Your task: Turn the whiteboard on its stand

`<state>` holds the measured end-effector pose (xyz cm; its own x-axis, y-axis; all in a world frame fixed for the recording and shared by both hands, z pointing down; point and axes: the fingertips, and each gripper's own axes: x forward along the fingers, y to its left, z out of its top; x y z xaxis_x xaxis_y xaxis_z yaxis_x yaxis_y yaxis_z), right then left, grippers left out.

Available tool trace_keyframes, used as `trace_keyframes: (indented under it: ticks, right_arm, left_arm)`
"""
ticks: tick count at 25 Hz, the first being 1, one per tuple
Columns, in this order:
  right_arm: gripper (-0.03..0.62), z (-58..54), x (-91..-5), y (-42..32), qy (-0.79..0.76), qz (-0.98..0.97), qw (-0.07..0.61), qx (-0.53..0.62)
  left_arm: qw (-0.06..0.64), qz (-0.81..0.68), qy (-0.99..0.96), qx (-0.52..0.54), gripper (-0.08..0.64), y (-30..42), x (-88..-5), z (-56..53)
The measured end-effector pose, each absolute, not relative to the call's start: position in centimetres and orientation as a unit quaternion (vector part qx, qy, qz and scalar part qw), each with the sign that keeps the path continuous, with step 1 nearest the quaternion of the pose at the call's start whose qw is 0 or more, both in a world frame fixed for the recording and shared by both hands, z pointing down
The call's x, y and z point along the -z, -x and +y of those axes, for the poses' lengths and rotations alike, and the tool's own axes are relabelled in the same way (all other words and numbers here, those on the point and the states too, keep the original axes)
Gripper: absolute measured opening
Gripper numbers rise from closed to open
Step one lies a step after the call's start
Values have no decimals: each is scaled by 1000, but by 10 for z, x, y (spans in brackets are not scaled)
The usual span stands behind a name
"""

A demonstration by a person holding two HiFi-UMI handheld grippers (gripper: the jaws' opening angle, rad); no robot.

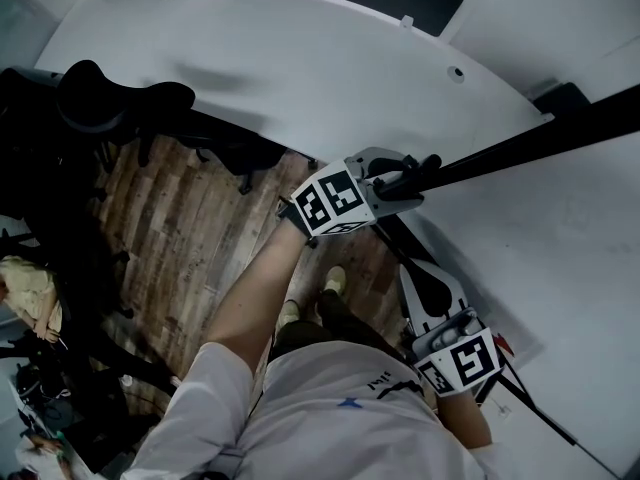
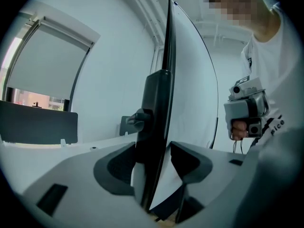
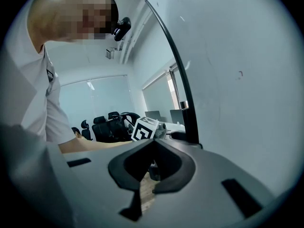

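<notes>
Black edge of the whiteboard point(image 2: 190, 94) is clamped in the left claw point(image 2: 154, 151); the right claw point(image 3: 152, 148) is closed and empty; the turning seems hardly begun.

The whiteboard point(image 1: 530, 146) blocks the right — the table point(image 1: 300, 58) closes off ahead. Open floor point(image 1: 190, 228) runs left to the chairs point(image 1: 110, 98).

left gripper point(image 2: 156, 167): fingers clamped on whiteboard point(image 2: 190, 89) | right gripper point(image 3: 148, 172): fingers together

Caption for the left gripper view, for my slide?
Left gripper clamped on the whiteboard at its black frame edge, board seen edge-on.
</notes>
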<state>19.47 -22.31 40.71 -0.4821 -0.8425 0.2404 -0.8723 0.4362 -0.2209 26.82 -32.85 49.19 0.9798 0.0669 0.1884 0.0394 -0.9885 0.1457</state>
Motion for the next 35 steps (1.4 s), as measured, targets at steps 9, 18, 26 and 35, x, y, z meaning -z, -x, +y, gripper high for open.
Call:
trace_keyframes:
  ticks: [9,18,26,35]
  right_arm:
    - [12,-217,-399,-193,-514,-842,39,-157]
    - [12,-196,-396,-190,-530,-833,32,-154]
    - [12,-172,-384,-177,-542,-827,24,-147]
    - [12,-155,-383,-152,-540,-829,19,-140]
  left_arm:
    - [59,11,-992,-108,224,-266,-490,-328]
    - [52,2,-992,-118,218,-253,-488,-320]
    - [48,-4,-991,-126,215,-231,-478,-306]
    - [49,-7,-990,-130,212,-198,-484,-286]
